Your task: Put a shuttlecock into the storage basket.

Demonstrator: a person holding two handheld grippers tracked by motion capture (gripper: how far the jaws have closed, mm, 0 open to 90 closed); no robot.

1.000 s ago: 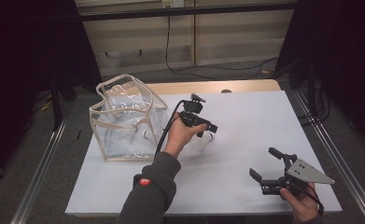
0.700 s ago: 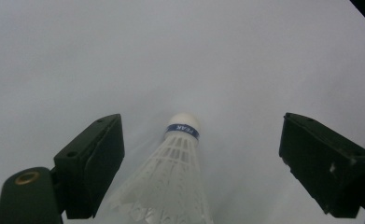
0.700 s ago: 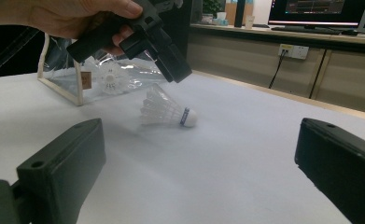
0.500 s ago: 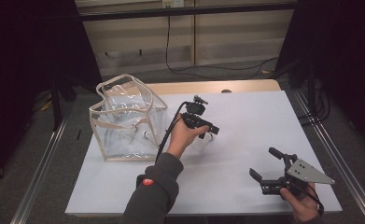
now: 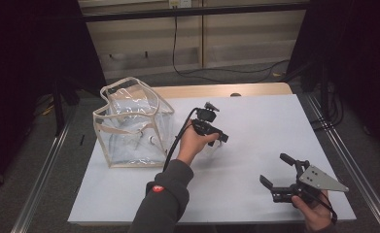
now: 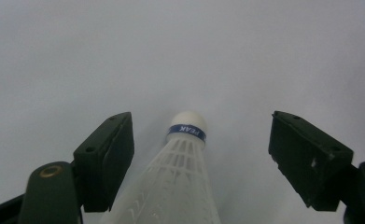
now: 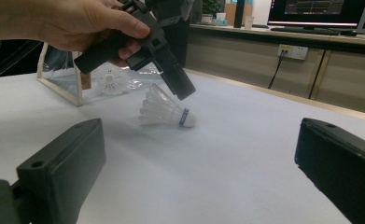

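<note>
A white shuttlecock [image 6: 185,158] with a blue band lies on its side on the white table [image 5: 255,121]. My left gripper [image 6: 201,121] points down over it, and the shuttlecock lies between the two black jaws. The jaws have just been closing, but the pads stand clear of the cork, so the gripper is open. From the right gripper view, the left gripper [image 7: 182,91] hangs just above the shuttlecock [image 7: 164,109]. My right gripper [image 5: 273,168] rests open near the table's front right, nothing between its jaws [image 7: 201,135].
A clear plastic bag [image 5: 129,121] with cream trim stands upright at the table's left, close beside the left hand. Another shuttlecock [image 7: 109,79] sits inside it. Metal rails run along both sides of the table.
The left hand has settled very slightly lower over the shuttlecock. The right hand and its gripper have stayed where they were.
</note>
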